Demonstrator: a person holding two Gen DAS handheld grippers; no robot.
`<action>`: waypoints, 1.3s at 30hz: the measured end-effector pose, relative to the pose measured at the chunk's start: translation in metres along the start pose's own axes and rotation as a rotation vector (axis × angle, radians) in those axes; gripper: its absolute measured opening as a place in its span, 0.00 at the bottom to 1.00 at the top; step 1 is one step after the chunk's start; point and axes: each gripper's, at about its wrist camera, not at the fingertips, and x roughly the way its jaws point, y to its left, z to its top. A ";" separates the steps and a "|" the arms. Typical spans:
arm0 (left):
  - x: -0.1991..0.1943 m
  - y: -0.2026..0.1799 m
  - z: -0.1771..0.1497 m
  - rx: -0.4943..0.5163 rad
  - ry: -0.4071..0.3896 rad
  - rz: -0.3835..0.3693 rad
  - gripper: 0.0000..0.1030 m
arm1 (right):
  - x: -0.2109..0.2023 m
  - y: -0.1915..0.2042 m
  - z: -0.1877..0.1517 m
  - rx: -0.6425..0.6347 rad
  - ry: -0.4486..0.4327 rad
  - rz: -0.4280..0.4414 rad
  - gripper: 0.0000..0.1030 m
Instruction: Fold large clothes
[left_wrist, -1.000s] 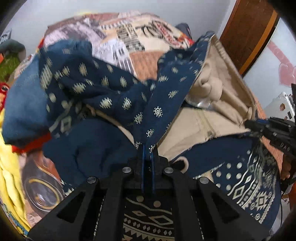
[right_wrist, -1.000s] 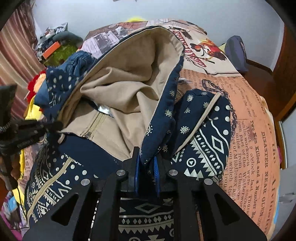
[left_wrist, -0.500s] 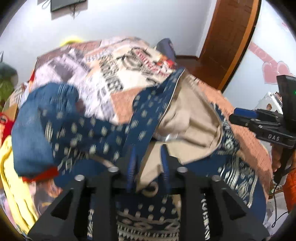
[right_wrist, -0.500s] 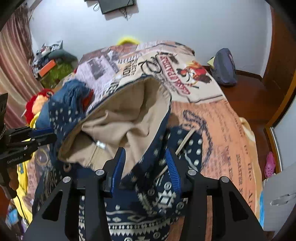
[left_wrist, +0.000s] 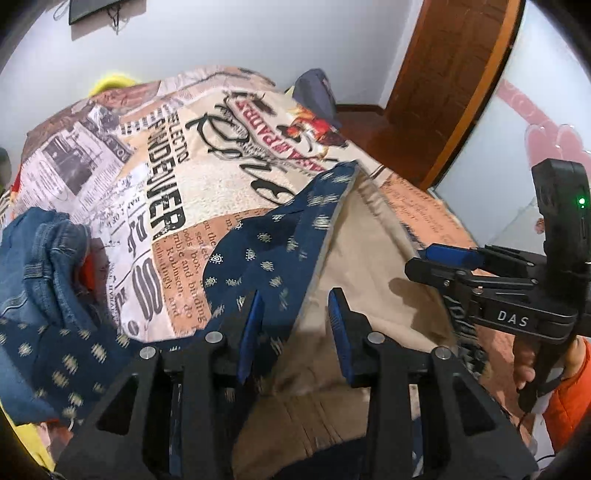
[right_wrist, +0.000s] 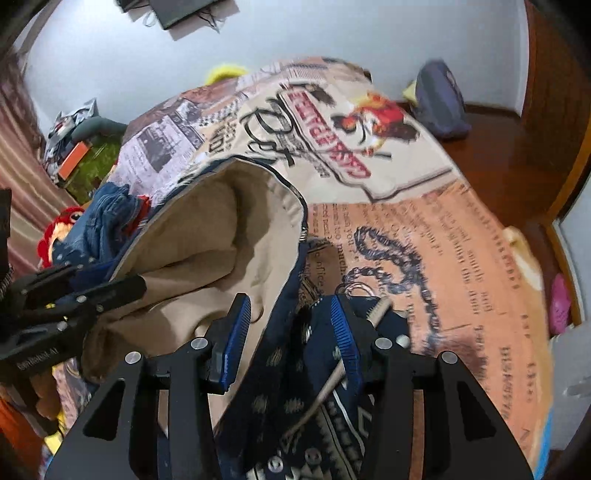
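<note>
Left wrist view showed the left tongs (left_wrist: 295, 325) spread over a navy patterned jacket (left_wrist: 266, 251) lying rumpled on the bed (left_wrist: 177, 155); the right tongs (right_wrist: 290, 328) were spread too; its tan lining faced up; folding looked barely begun.

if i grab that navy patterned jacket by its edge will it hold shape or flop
Likely flops: the navy patterned jacket already sags in soft folds over the bedspread. Its tan lining looks thick, so probably bulky. Its drawstring may dangle.
</note>
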 end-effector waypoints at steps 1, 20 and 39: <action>0.006 0.003 0.001 -0.012 0.008 -0.001 0.35 | 0.007 -0.003 0.002 0.021 0.016 0.018 0.41; -0.078 0.013 -0.011 -0.027 -0.118 -0.094 0.06 | -0.053 0.029 -0.003 -0.006 -0.080 0.113 0.05; -0.164 0.033 -0.159 -0.075 -0.090 -0.083 0.06 | -0.103 0.088 -0.121 -0.156 0.005 0.107 0.07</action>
